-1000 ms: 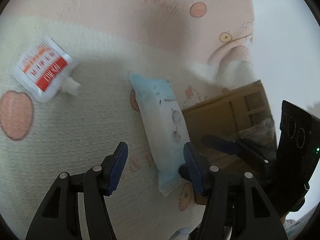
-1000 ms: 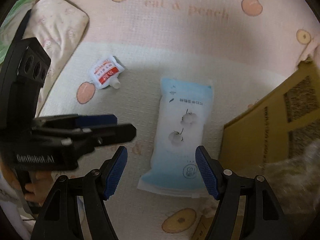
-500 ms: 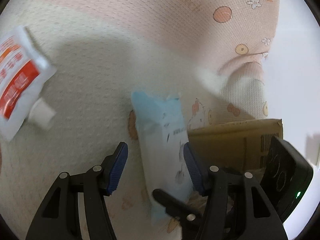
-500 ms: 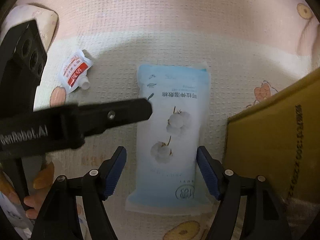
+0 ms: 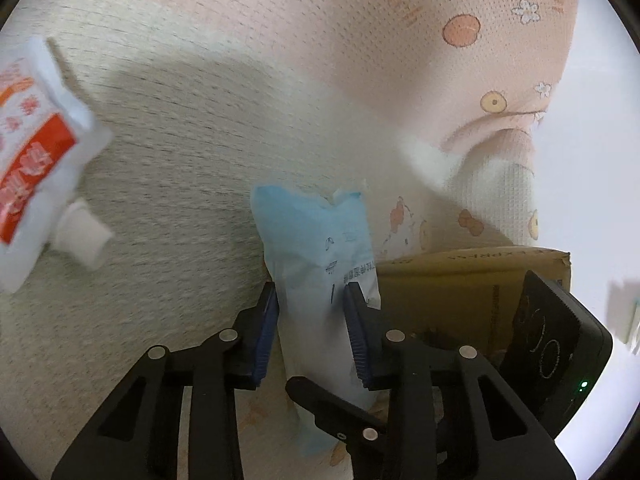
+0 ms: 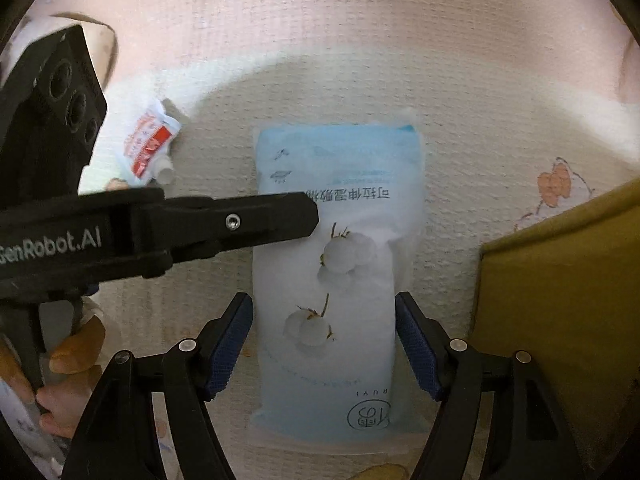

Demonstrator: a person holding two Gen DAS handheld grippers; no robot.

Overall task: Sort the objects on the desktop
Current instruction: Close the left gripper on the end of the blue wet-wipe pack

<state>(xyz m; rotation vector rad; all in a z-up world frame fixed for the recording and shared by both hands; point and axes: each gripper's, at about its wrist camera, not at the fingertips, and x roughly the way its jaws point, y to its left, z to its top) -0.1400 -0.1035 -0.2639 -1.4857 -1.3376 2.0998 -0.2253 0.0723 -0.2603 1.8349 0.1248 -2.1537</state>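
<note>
Plainly soft and light, the blue wipes pack lies flat on the patterned bed cover; its long sides suit a pinch. The right hand-held gripper straddles it, open. The left hand-held gripper is closing around its middle.

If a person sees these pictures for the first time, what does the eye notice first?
First comes the pale blue tissue pack, lying in the middle of the patterned cloth, with both grippers around it. The left gripper is closing on its upper part, while the right gripper straddles its lower half. A small red-and-white spout pouch lies to its left, and a cardboard box to its right.
</note>
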